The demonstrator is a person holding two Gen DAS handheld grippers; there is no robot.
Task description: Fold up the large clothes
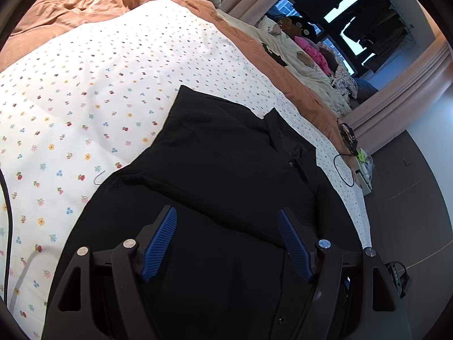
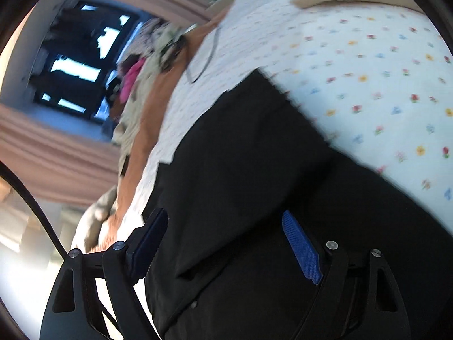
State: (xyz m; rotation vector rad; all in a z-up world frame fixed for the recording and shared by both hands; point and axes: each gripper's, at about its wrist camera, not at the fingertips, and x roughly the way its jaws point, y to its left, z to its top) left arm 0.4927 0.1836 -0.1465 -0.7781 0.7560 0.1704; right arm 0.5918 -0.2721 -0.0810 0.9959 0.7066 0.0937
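White bedsheet with small floral print [image 1: 93, 90] covers bed ahead of me. Rust-orange quilt [image 1: 93, 2] bunched beyond it, running down far edge. Cream blanket [image 1: 314, 70] past that, bright pink fabric [image 1: 311, 53] on top. Pink pleated curtains [image 1: 396, 96] flank dark window [image 1: 348, 8]. Thin black cable loop [image 1: 344, 170] near sheet edge. Grey floor [image 1: 410, 198] beside bed.

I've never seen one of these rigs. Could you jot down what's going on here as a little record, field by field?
Place: a bed with a floral sheet and an orange blanket
Garment: black garment lying on the sheet, partly folded over itself
Left gripper: open above the garment, nothing between its blue pads
Right gripper: open over the garment, gripping nothing; view blurred
Background: pink curtains, dark window, pile of clothes at the far end
Stage: fold under way, not finished
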